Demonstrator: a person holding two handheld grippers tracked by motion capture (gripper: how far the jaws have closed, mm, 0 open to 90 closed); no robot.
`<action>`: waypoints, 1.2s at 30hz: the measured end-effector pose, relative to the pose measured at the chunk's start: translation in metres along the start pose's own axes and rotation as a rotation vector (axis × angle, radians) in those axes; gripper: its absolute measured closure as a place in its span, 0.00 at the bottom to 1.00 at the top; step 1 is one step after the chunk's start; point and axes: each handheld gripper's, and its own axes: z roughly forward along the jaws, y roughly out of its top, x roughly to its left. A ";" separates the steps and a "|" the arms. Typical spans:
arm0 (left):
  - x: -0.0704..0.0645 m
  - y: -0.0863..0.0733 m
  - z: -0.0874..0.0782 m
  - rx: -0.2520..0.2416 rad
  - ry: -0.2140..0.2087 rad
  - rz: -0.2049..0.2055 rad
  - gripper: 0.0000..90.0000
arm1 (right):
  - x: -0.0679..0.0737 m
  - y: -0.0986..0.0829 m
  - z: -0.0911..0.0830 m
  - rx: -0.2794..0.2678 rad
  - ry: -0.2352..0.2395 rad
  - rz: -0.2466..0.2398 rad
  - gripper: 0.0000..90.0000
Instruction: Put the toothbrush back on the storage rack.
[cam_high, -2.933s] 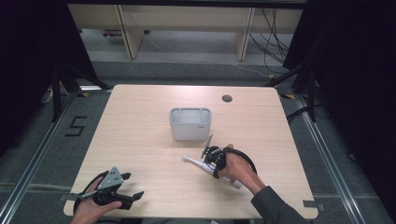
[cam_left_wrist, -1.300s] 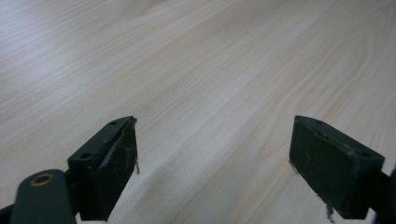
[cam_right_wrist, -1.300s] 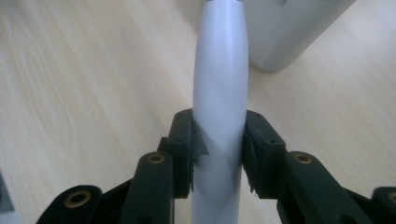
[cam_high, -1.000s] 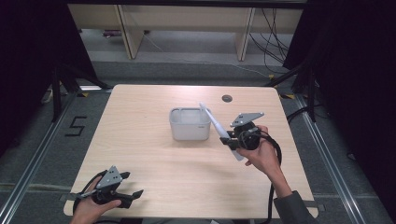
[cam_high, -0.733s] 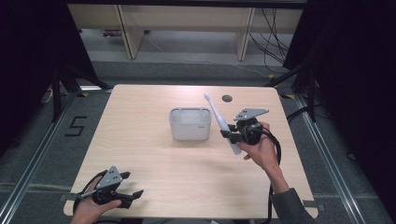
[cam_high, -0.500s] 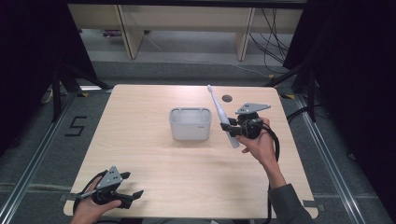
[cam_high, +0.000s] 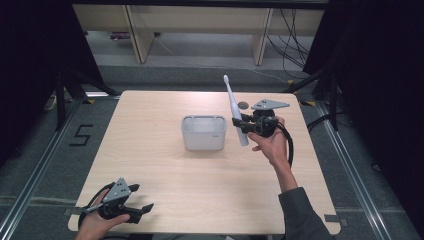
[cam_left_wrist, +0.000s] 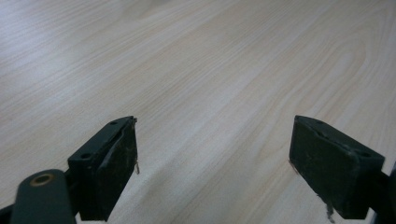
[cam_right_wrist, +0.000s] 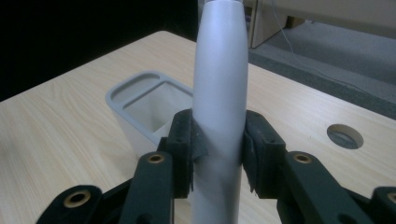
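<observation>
Right claw (cam_high: 239, 123) is clamped on a white electric toothbrush (cam_high: 234, 107), held up off the tabletop (cam_high: 155, 165) w/ brush head pointing up and away. In the right gripper view both jaws press the toothbrush handle (cam_right_wrist: 219, 98) from either side. Grey bin (cam_high: 203, 132) sits just left of this claw, open top, apart from the brush. Small round hole (cam_high: 243, 105) in the wood just behind the claw. Left claw (cam_high: 140, 210) rests at the near edge, jaws spread wide, only bare light woodgrain between them. Room: dark curtains at the sides, grey floor, shelving behind w/ cables.
</observation>
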 end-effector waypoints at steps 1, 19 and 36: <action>0.000 0.000 0.000 0.008 0.000 0.001 0.17 | 0.000 0.002 0.000 0.013 0.007 0.010 0.74; 0.003 0.001 -0.002 0.032 0.010 0.033 0.17 | 0.005 0.027 0.019 -0.062 0.028 0.056 0.74; 0.002 0.001 -0.003 0.024 -0.003 0.026 0.17 | 0.010 0.041 0.052 -0.098 0.037 0.088 0.74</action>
